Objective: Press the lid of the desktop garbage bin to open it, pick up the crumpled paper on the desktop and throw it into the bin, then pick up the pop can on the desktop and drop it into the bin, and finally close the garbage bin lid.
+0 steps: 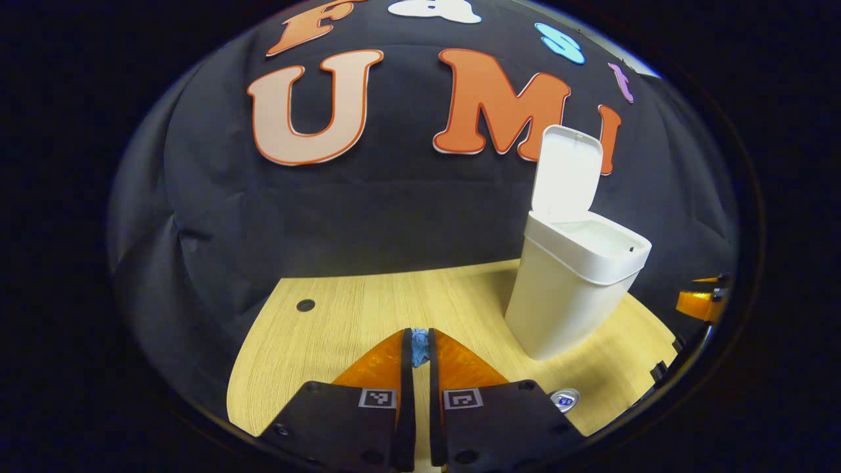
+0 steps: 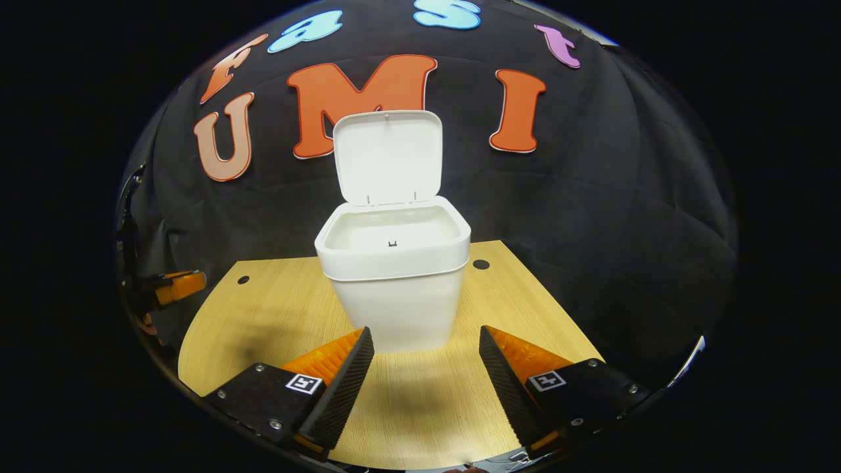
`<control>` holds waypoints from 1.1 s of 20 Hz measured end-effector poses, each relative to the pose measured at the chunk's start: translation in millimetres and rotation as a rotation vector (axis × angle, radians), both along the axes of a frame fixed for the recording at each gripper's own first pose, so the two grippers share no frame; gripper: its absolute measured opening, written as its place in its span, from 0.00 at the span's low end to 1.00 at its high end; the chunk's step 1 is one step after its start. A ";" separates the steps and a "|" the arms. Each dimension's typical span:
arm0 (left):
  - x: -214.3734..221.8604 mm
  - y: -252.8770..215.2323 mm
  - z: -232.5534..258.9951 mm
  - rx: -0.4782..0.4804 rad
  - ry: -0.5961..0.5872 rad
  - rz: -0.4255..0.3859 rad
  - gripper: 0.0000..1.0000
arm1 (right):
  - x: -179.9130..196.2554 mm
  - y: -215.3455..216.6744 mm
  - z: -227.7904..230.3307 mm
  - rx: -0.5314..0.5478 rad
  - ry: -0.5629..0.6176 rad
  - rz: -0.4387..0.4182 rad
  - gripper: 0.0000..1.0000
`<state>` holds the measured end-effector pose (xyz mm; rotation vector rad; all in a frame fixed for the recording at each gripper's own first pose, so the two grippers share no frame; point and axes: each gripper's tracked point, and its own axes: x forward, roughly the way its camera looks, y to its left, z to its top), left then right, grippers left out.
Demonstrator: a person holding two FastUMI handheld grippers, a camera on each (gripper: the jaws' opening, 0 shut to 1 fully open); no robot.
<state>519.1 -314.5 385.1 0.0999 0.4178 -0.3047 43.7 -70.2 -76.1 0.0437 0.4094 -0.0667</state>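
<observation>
In the left gripper view, the left gripper (image 1: pixel 420 348) sat low over the wooden surface (image 1: pixel 341 328) with its two fingers drawn almost together, a small scrap of crumpled paper (image 1: pixel 420 347) pinched between their tips and held just above the wood. To the right of the fingers, close to the near edge of the surface, the top of the pop can (image 1: pixel 565 398) peeked out, mostly hidden. Beyond it and to the right stood the white garbage bin (image 1: pixel 571 289), upright on the surface, well apart from the held paper. Its lid (image 1: pixel 566 171) was raised and stood nearly vertical at the back of the open mouth. At the far right edge, part of the other gripper showed beside the surface, too cut off to read.

In the right gripper view, the right gripper (image 2: pixel 426 345) was spread wide and held nothing, its fingers apart above the near part of the surface. Directly ahead, between the lines of the two fingers and a little beyond their tips, the bin stood with its lid up. The inside looked pale; what lay in it could not be told. A dark round hole (image 2: pixel 481 264) marked the surface just behind the bin to the right.
</observation>
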 end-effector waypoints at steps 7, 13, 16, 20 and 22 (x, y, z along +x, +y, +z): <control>58.6 -46.8 34.1 -0.046 -0.078 -0.111 0.11 | -11.3 -25.4 1.0 0.006 -0.005 -0.054 0.98; 68.3 -118.0 68.8 -0.074 -0.131 -0.241 0.12 | -31.7 -54.8 -7.1 0.017 0.014 -0.121 0.98; 69.3 -155.0 74.8 -0.077 -0.141 -0.304 0.12 | -40.0 -68.8 -10.8 0.025 0.022 -0.161 0.98; 63.0 -203.2 74.3 -0.108 -0.124 -0.385 0.12 | -51.9 -88.0 -13.7 0.037 0.026 -0.210 0.98; 62.7 -224.8 69.0 -0.117 -0.107 -0.423 0.12 | -56.4 -95.1 -14.6 0.041 0.030 -0.232 0.98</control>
